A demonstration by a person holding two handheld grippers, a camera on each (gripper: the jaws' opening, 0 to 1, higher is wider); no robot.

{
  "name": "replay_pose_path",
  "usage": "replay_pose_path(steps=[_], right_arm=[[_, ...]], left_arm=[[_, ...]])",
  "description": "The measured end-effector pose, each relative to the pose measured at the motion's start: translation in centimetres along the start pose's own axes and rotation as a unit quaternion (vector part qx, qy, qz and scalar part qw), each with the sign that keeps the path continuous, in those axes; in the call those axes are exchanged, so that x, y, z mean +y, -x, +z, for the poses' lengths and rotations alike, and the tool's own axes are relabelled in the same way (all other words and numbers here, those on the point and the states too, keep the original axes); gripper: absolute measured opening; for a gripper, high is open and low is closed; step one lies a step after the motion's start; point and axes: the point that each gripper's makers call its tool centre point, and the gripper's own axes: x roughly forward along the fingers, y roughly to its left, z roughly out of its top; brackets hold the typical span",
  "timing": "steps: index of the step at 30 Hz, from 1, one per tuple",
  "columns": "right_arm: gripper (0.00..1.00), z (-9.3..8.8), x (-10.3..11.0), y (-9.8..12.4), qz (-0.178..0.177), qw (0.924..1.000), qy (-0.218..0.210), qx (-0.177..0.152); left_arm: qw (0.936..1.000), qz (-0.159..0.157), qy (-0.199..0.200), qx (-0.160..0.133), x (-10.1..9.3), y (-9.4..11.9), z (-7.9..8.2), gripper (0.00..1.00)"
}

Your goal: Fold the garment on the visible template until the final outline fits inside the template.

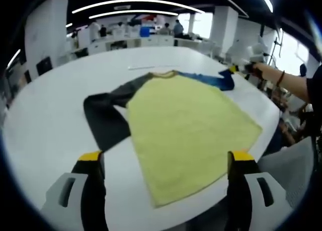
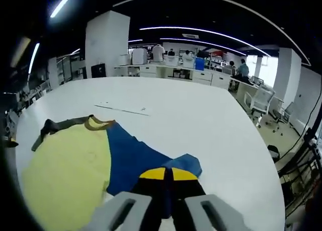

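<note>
The shirt (image 1: 191, 120) is lying spread flat on the white table (image 1: 45, 125), yellow body nearest. The left gripper (image 1: 166, 163) is hovering over its hem, jaws apart. Farther off, the right gripper (image 2: 167, 174) is clamping the blue sleeve (image 2: 136, 160), probably to fold it inward.

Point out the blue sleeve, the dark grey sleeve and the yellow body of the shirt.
blue sleeve (image 2: 132, 158), right gripper view, mid-sleeve.
dark grey sleeve (image 1: 104, 121), left gripper view, lower half of the sleeve.
yellow body (image 1: 188, 133), left gripper view, centre of the front panel.
</note>
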Motion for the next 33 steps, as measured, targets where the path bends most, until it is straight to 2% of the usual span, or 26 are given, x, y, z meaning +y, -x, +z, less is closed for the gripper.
replay_pose_path(steps=[13,18,26,33], right_arm=[[0.00,1.7,4.2,-1.2,0.037,0.9992,-0.002,-0.013],[0.00,1.7,6.2,-1.7,0.052,0.9985,0.012,-0.009],[0.00,1.8,8.1,-2.4,0.067,0.9974,0.027,-0.004],[0.00,2.4,9.7,-3.1,0.083,0.9963,0.021,-0.008]], left_arm=[[1.0000,-0.002,-0.001,0.003,0.0,-0.1,-0.2,0.98],[1.0000,0.002,0.000,0.003,0.3,-0.1,-0.2,0.99],[1.0000,0.003,0.002,0.005,0.3,0.0,-0.4,0.99],[1.0000,0.004,0.002,0.007,0.3,0.0,-0.5,0.99]])
